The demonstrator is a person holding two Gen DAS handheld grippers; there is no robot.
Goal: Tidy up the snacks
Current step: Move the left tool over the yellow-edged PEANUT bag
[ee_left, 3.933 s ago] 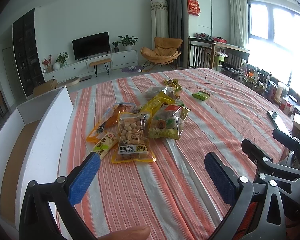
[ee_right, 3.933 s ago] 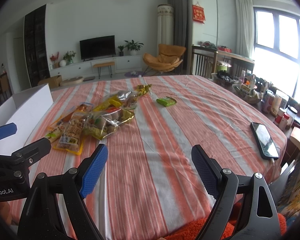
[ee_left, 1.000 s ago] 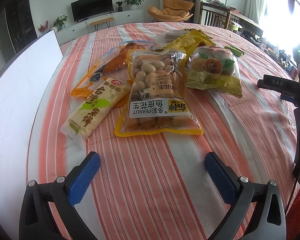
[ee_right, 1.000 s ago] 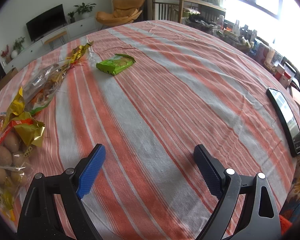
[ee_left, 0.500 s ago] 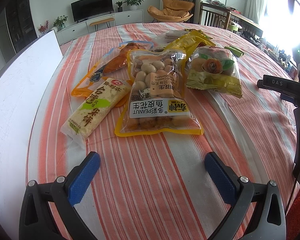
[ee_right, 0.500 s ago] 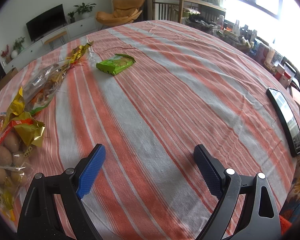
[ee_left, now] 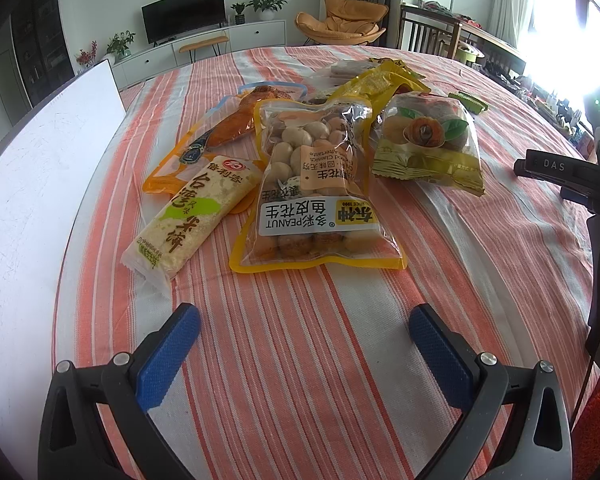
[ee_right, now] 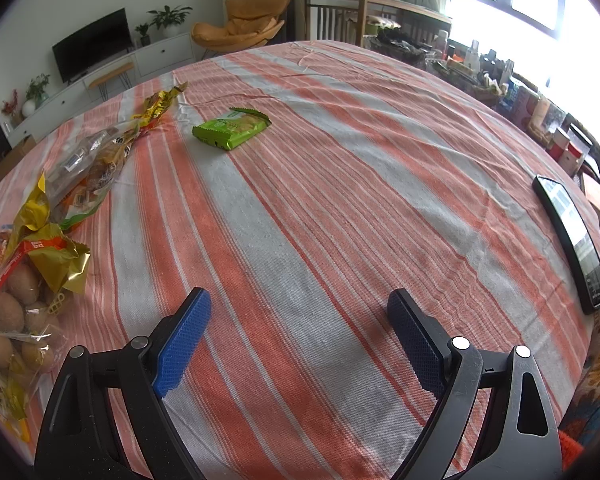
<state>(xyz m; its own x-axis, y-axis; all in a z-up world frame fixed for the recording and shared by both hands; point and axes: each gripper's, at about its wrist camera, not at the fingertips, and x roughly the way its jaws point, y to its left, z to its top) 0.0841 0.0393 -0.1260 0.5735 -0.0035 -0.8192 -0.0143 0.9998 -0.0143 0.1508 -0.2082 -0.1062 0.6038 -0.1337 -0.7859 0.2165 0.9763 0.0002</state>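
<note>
a heap of snack packets is seen on the striped tablecloth (ee_left: 300, 360). nearest the left gripper (ee_left: 304, 330) lies the yellow-edged peanut bag (ee_left: 312, 196), flat, with its label turned upside down to the camera. just beside it on the left a pale rice cracker pack (ee_left: 192, 216) is laid at a slant, partly over an orange pouch (ee_left: 220, 132). to the right of the peanut bag a clear bag printed with fruit (ee_left: 428, 148) is seen, and behind it yellow wrappers (ee_left: 384, 80) are piled. a white box wall (ee_left: 40, 200) is stood along the left edge of the cloth.

the left gripper is held low over the cloth with its blue pads spread wide, nothing between them, short of the peanut bag.

in the right wrist view a green packet (ee_right: 230, 128) is seen alone, well apart from the heap. the right gripper (ee_right: 300, 320) is held over bare cloth, jaws wide and holding nothing. a phone (ee_right: 572, 236) is laid at the right edge of the table.
</note>
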